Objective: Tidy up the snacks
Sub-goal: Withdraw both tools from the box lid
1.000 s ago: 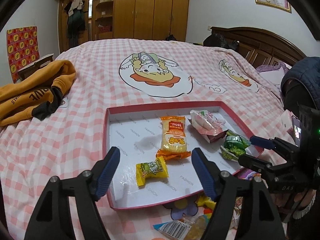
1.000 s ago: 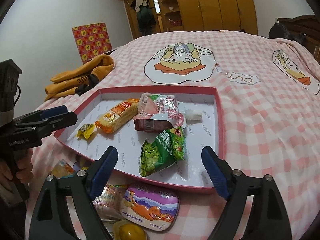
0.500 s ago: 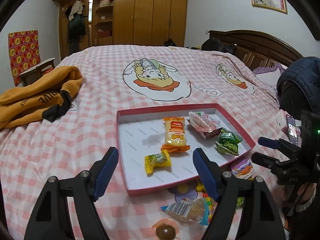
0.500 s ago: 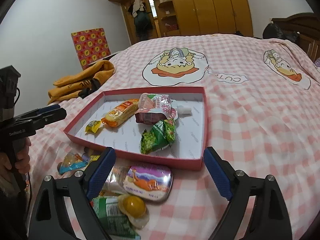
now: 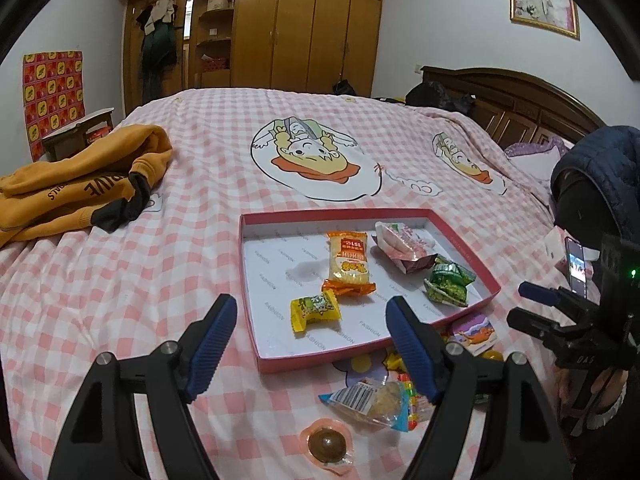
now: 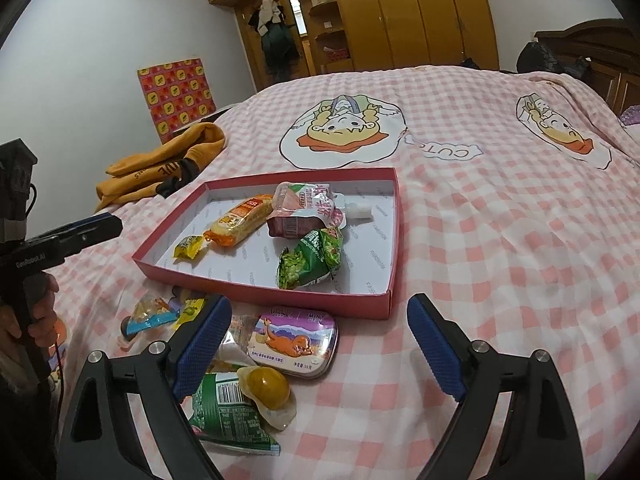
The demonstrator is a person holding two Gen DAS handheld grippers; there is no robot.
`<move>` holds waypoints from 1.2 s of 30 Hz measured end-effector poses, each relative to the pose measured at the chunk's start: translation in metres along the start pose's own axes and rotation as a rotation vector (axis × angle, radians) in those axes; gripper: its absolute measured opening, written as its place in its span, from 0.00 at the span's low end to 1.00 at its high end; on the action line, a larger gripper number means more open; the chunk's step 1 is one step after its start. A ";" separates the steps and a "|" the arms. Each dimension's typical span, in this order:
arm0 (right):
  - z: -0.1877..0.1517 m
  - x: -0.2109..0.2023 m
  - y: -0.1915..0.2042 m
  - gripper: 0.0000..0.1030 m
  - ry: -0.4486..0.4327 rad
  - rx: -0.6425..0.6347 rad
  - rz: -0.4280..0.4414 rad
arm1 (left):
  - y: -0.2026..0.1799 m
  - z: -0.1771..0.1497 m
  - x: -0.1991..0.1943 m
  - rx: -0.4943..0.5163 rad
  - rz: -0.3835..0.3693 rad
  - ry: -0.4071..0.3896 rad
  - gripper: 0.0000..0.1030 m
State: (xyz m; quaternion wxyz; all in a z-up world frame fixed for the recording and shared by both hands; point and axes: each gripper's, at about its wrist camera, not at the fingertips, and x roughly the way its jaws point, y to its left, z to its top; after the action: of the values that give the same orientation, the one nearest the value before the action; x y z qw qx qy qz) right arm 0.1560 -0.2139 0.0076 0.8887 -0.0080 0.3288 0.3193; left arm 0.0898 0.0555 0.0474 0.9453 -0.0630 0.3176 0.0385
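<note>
Pink checked bedspread [image 5: 168,264] carries a red shallow box [image 6: 256,294] holding four snack packets; near it, loose on the cloth, lie a mint tin [image 6: 294,344], a jelly cup [image 6: 268,390] and a barcoded packet [image 5: 368,398]; left gripper [image 5: 308,344] and right gripper [image 6: 320,348] both hover spread wide, empty.

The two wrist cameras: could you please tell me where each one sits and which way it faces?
Left wrist: on the left gripper, looking across the bed at the red tray; own open fingers show, right gripper at the right edge.
Right wrist: on the right gripper, facing the tray's corner and mint tin; open fingers show.
Shared: tray, yellow candy, orange garment.
</note>
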 end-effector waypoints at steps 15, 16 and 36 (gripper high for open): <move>-0.011 -0.014 -0.001 0.89 0.008 0.007 -0.013 | -0.011 -0.006 -0.009 0.012 -0.018 0.002 0.78; -0.011 -0.015 -0.001 0.89 0.008 0.008 -0.015 | -0.012 -0.006 -0.010 0.013 -0.018 0.001 0.78; -0.017 -0.012 -0.005 0.89 0.030 0.017 -0.019 | -0.007 -0.016 -0.002 0.003 -0.012 0.030 0.78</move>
State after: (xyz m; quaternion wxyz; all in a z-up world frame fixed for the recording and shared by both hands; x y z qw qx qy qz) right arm 0.1419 -0.2283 0.0003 0.8868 -0.0082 0.3445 0.3079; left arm 0.0794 0.0460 0.0372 0.9407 -0.0642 0.3316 0.0311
